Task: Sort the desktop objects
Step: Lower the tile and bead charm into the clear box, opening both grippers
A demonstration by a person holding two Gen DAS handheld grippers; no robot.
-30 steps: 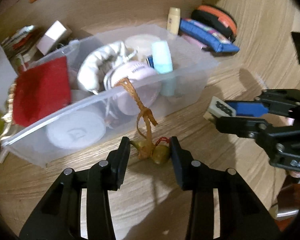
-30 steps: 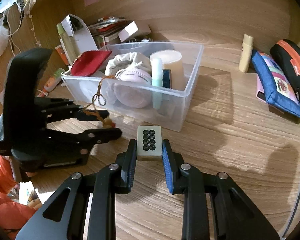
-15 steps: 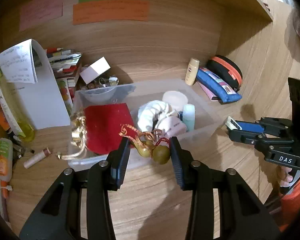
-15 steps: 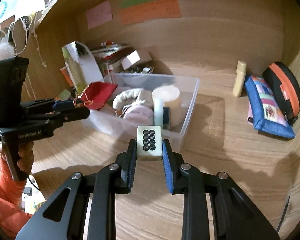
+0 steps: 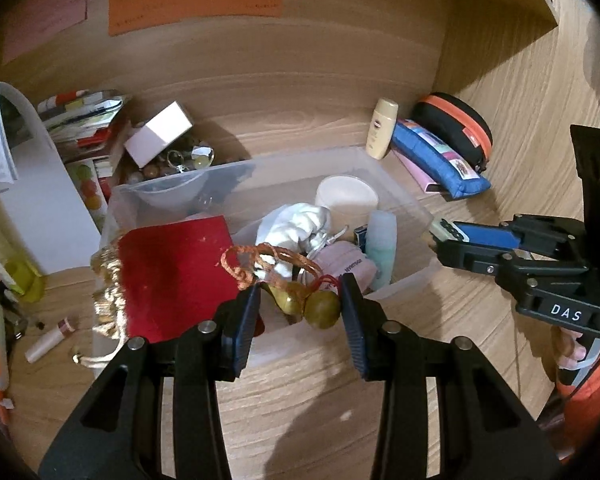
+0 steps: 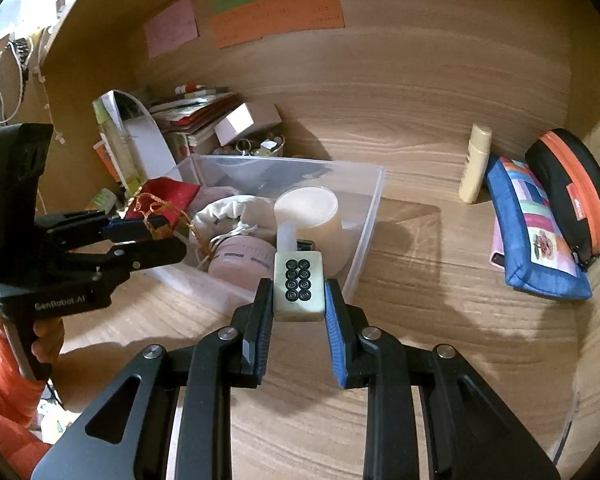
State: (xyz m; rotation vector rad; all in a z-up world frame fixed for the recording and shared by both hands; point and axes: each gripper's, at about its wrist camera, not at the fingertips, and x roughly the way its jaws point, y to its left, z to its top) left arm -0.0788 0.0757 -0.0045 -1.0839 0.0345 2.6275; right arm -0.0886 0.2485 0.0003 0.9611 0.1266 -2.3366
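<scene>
Two tongs loaded | left tongs (image 5: 300,304) clenched on olive bead charm (image 5: 316,308), orange cord looped above, over clear bin (image 5: 404,200) front wall | right tongs (image 6: 298,292) clenched on mahjong tile (image 6: 299,284), near bin's right front corner, above bench (image 6: 440,320)

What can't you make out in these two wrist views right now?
- Writing on the orange note, right wrist view: too small to read.
- Bin floor, both views: covered by the red pouch and other contents.
- Pink item, left wrist view: mostly hidden under the blue pencil case.
</scene>
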